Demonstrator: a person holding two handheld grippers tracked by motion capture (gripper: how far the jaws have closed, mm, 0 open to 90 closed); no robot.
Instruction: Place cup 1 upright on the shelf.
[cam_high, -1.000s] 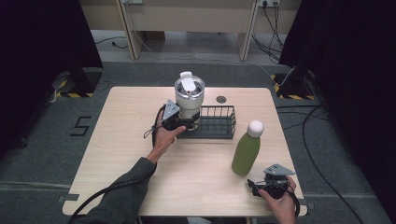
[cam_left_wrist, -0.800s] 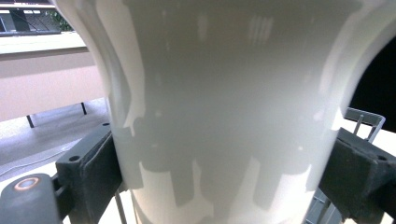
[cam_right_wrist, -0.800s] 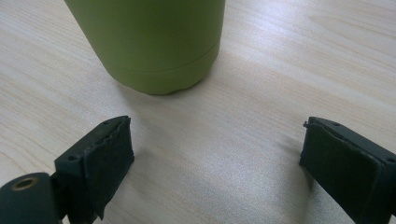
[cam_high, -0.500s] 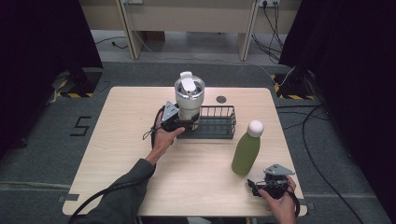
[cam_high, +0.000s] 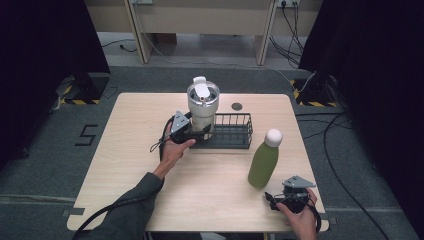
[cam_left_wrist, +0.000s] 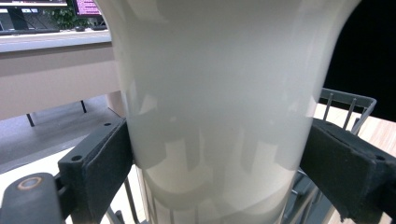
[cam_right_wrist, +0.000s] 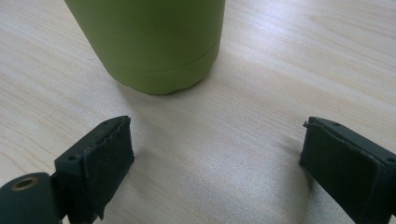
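Pale wood covers the worktop (cam_high: 125, 165), and the person's left forearm reaches in from the bottom edge toward its middle. The left gripper (cam_high: 196, 134) sits at the left end of a black wire basket (cam_high: 235, 131), its fingers (cam_left_wrist: 100, 161) clamped on the lower body of a cream tumbler (cam_high: 202, 103). In the left gripper view both pads press against the tumbler's sides, one on each flank, with basket wires showing behind and below. The tumbler stands upright in the basket's left end, its lid on top. A small dark disc (cam_high: 237, 106) lies on the worktop just behind the basket. Farther right, a green bottle (cam_high: 263, 161) with a white cap stands upright on the bare wood, apart from the basket. The right gripper (cam_high: 278, 201) rests near the front right corner, just beside the bottle; its fingers (cam_right_wrist: 100, 161) stand wide apart with nothing between them, the bottle's base a little ahead.
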